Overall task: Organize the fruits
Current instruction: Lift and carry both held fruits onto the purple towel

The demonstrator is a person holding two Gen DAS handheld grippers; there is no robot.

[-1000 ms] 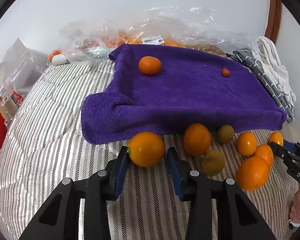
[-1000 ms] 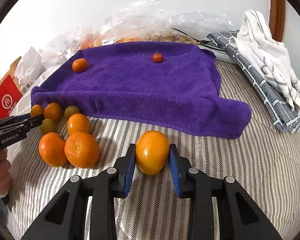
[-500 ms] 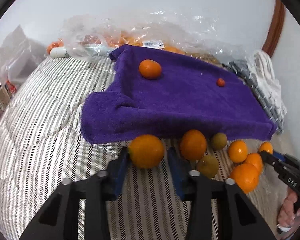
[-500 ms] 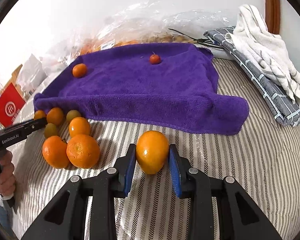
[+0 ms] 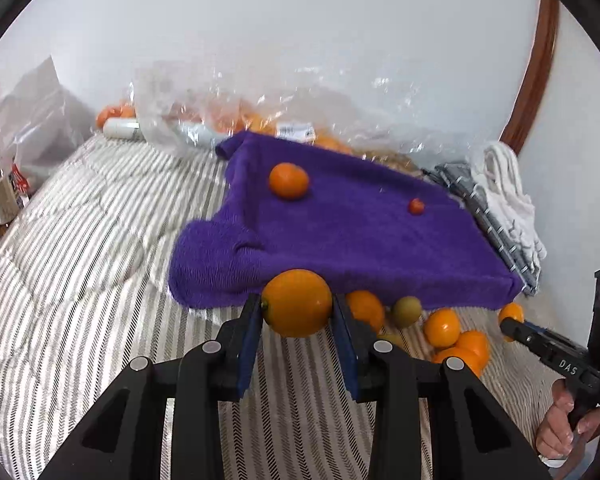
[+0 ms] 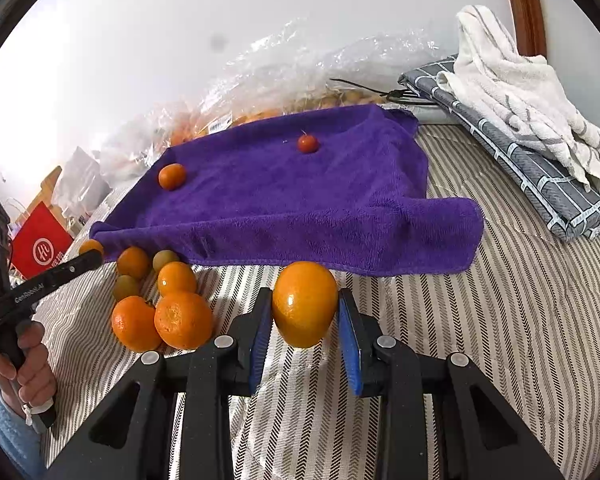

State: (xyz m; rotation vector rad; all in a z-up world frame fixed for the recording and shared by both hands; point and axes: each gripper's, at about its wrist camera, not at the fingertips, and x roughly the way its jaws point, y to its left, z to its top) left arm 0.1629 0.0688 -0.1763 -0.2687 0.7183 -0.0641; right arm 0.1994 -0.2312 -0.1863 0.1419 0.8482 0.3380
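On striped bed [image 5: 80, 280]: purple towel [image 5: 360, 240] spread toward wall, carrying one tangerine [image 5: 288, 180] and small red fruit [image 5: 416, 206], well apart. Loose pile of oranges [image 6: 168, 312] with few greenish fruits on bedding just beside towel's near edge. Left tool [image 5: 296, 316], jaws having just been closing, clamps large orange [image 5: 297, 303] between blue pads, in front of towel edge. Right tool [image 6: 305, 318] narrow, gripping second large orange [image 6: 305, 304] near towel's front hem, beside pile.
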